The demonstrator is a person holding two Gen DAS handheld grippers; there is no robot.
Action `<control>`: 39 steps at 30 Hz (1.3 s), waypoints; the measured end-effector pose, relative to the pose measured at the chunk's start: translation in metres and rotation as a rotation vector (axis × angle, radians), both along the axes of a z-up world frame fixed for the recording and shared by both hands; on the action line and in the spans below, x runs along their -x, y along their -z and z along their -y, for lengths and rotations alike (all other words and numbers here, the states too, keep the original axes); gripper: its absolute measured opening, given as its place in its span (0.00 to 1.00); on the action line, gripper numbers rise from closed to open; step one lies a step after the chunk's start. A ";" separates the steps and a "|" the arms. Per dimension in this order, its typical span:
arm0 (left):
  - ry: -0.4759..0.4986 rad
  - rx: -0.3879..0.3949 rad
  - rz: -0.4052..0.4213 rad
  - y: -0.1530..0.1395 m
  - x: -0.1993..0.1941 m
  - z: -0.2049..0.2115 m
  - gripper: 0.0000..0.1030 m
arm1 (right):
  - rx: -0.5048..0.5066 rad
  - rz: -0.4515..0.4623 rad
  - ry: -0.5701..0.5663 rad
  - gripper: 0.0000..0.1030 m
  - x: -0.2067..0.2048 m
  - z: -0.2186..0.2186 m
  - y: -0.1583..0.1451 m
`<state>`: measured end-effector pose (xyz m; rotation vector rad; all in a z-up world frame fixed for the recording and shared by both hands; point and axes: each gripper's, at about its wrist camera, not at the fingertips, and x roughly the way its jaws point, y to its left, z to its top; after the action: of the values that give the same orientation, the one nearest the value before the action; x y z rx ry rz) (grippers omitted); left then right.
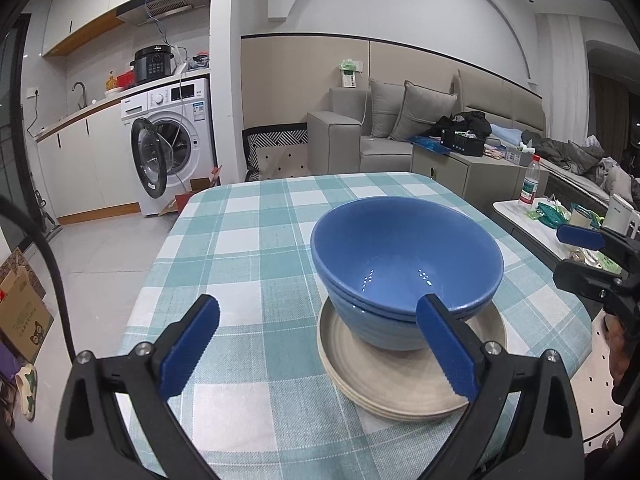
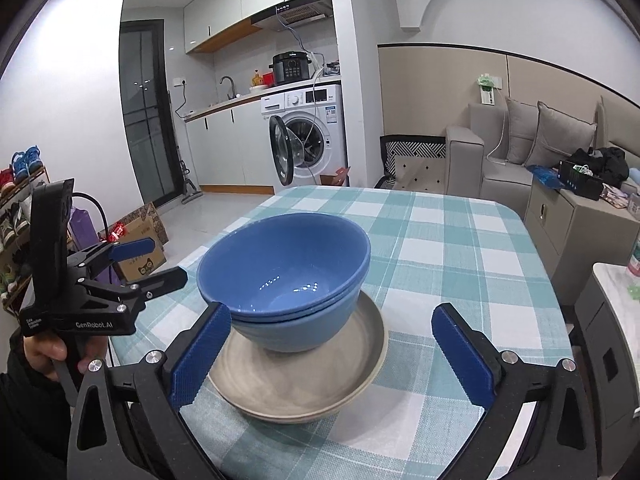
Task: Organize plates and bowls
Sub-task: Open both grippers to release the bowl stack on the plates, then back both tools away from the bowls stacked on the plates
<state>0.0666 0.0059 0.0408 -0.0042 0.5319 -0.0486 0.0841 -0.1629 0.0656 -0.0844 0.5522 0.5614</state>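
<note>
Two blue bowls (image 1: 400, 248) (image 2: 280, 252) sit nested, one inside the other, on a stack of beige plates (image 1: 400, 384) (image 2: 300, 384) on the checked tablecloth. My left gripper (image 1: 318, 308) (image 2: 164, 261) stands open on the stack's left; its right finger (image 1: 448, 348) lies in front of the lower bowl's side. My right gripper (image 2: 330, 314) (image 1: 562, 254) stands open on the stack's right, with its left finger (image 2: 200, 356) overlapping the plates' rim. Neither gripper has anything pressed between its pads. A hand (image 2: 44, 354) holds the left gripper.
The table (image 1: 248, 216) has rounded corners, and its cloth hangs over the edges. A low side table (image 1: 516, 208) with a bottle (image 1: 530, 180) and cups stands to the right. Cardboard boxes (image 2: 140, 248) and a shoe rack (image 2: 16, 208) are on the floor at left. Behind are a washing machine (image 2: 308, 136) and a sofa (image 1: 384, 132).
</note>
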 end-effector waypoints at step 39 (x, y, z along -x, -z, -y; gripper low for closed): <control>-0.001 -0.001 0.047 0.033 0.048 0.007 0.98 | -0.056 0.044 -0.029 0.99 0.042 0.013 0.033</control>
<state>0.0188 -0.0013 0.0075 -0.0028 0.4845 -0.0472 0.0419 -0.1763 0.0330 -0.0521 0.4928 0.6014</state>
